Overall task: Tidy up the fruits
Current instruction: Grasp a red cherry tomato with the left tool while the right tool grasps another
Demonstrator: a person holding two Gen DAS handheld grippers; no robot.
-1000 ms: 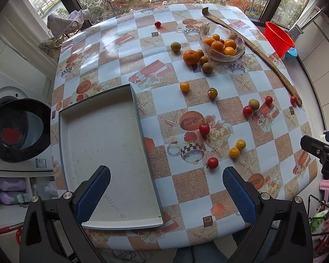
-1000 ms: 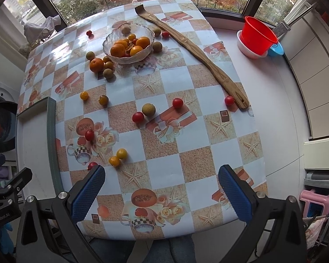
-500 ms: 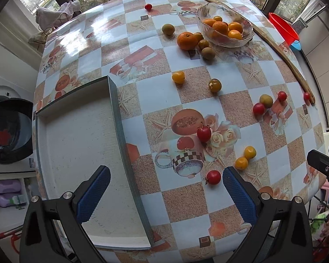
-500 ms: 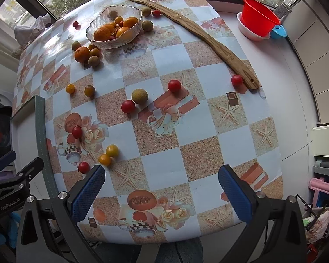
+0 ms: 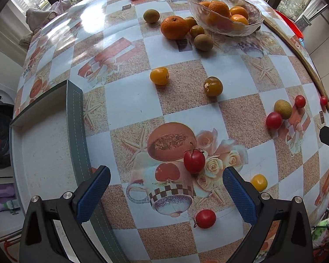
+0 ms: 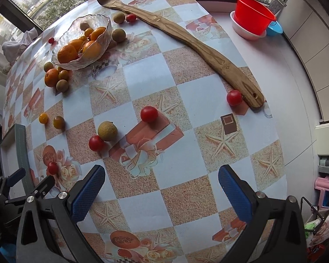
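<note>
My left gripper (image 5: 165, 194) hangs over the near part of the checked, fruit-printed tablecloth (image 5: 129, 100), its blue-padded fingers (image 5: 92, 194) spread wide with nothing between them. A stemmed red cherry tomato (image 5: 194, 161) lies just beyond the fingertips, a little right of the midline, and a second red cherry tomato (image 5: 205, 218) sits nearer me, inside the gap toward the right finger but touching neither pad. A small yellow tomato (image 5: 259, 182) rests just outside that right finger. To my left lies the flat grey-rimmed rectangular tray (image 5: 75, 131), its right rim running under the left finger. Farther out I see a yellow-orange tomato (image 5: 159, 76) and a darker amber one (image 5: 213, 86), well apart from the tool, and at the far side a clear glass bowl (image 5: 226, 11) holding oranges, with a loose large orange (image 5: 174, 27) beside it. My right gripper (image 6: 161, 194) is likewise spread wide and holding nothing, above bare cloth; ahead and to its left sit a tan round fruit (image 6: 107, 130) touching a red tomato (image 6: 96, 142), another red tomato (image 6: 149, 114) farther off, and one red tomato (image 6: 234, 97) against the near end of a long wooden paddle (image 6: 186, 37).
</note>
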